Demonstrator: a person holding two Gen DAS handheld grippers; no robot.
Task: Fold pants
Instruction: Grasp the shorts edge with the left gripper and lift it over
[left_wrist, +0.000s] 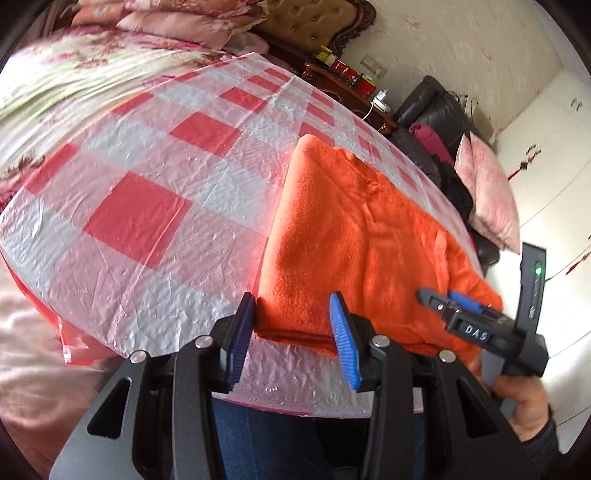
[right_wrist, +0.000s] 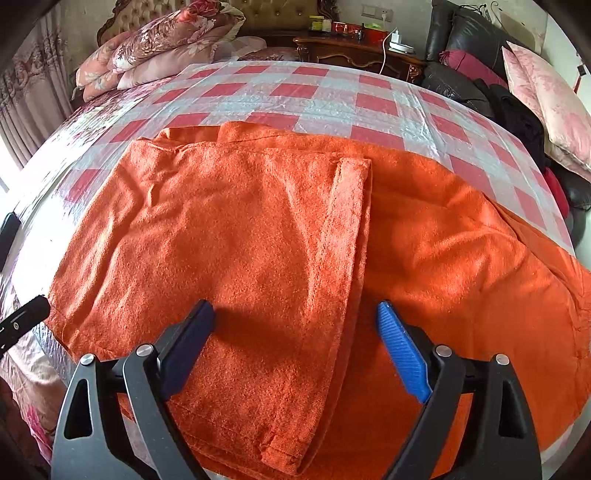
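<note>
Jaws wide apart on the left gripper (left_wrist: 295, 332), nothing pinched, and in the left wrist view its blue pads straddle the near left corner of the orange pants (left_wrist: 354, 236), right where the folded edge meets the checked plastic tablecloth (left_wrist: 147, 206). The pants lie along the near right part of the table, running away toward the far right, and the right gripper (left_wrist: 436, 301) comes in over them from the right, its fingers looking parted from this side. Over to the right wrist view: that gripper (right_wrist: 295, 332) is open just as wide, empty, hovering low over the cloth with the cuff edge of the folded-over leg (right_wrist: 351, 236) running between its pads. One half of the pants is already laid across the other, with a few soft ridges in the top layer. My read on the danger: this fleece is thick and stacked, so a shallow bite could take only the top layer and peel the fold open, and the slick plastic beneath may let the whole bundle slide toward the near table edge.
</note>
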